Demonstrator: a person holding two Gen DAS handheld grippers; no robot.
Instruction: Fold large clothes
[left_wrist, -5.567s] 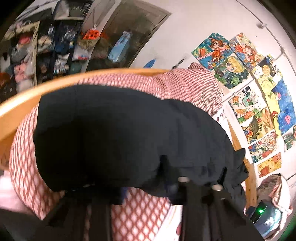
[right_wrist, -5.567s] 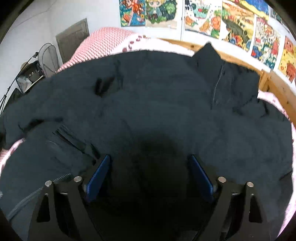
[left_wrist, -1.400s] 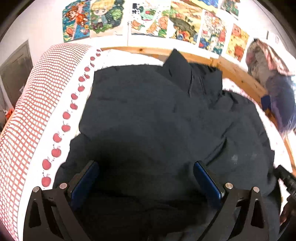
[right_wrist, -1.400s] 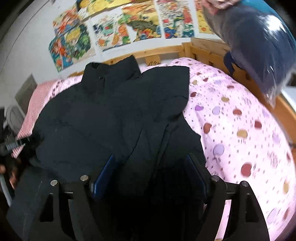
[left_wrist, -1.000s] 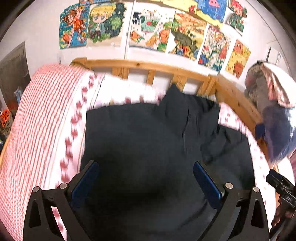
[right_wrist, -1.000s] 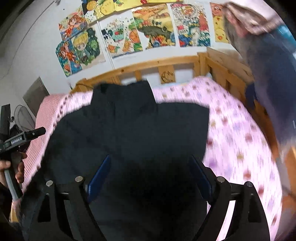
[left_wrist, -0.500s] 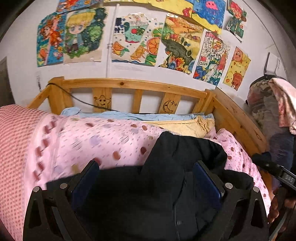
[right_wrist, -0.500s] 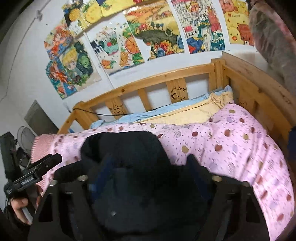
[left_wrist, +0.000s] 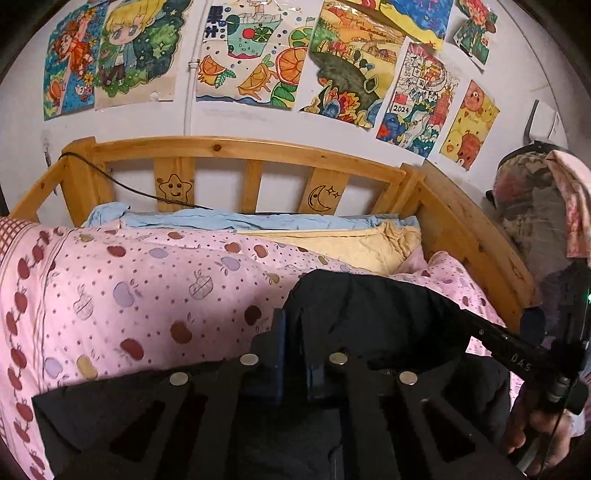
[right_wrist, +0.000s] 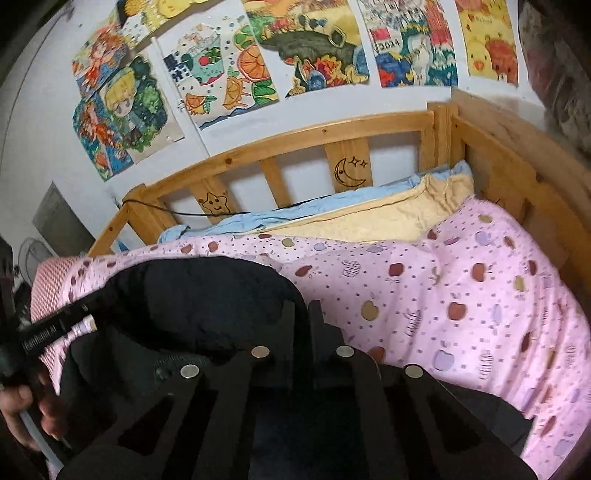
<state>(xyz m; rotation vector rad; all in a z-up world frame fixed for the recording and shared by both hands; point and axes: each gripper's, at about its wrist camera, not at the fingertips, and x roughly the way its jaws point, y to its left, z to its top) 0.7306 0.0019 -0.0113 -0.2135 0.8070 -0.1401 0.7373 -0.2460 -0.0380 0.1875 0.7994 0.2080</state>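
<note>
- A bedroom, mid-fold: against the wooden headboard (left_wrist: 243, 147), the pink apple-print quilt (left_wrist: 129, 280) fills the near left of the left wrist view, and a black jacket (left_wrist: 369, 306) lies on it, below and right of the headboard's moon carving.
- A second ago both tools hung wide open over the jacket spread flat across the bed; now each has closed to a narrow slit with black cloth in it, and both views have swung up toward the headboard.
- The left gripper (left_wrist: 293, 332) pinches a fold at the jacket's left edge, blue pads nearly together.
- The right gripper (right_wrist: 302, 314) clamps the jacket's right edge, seen in its own view below the moon carving; in the left wrist view it reaches in from the far right, held in a hand (left_wrist: 535, 432).
- Reading: the grips appear to sit either side of the collar end, so the next fold, probably drawing that end back away from the headboard, looks set to begin. The fold is under way, not finished.
- Edges: a yellow pillow (left_wrist: 351, 243) and a blue sheet (left_wrist: 229, 219) lie between jacket and headboard, near but not touching the cloth.
- The wooden side rail (right_wrist: 517, 177) runs along the right, well apart from the right grip across open quilt; bare quilt also lies left of the left grip. Room toward the headboard is the tightest.
</note>
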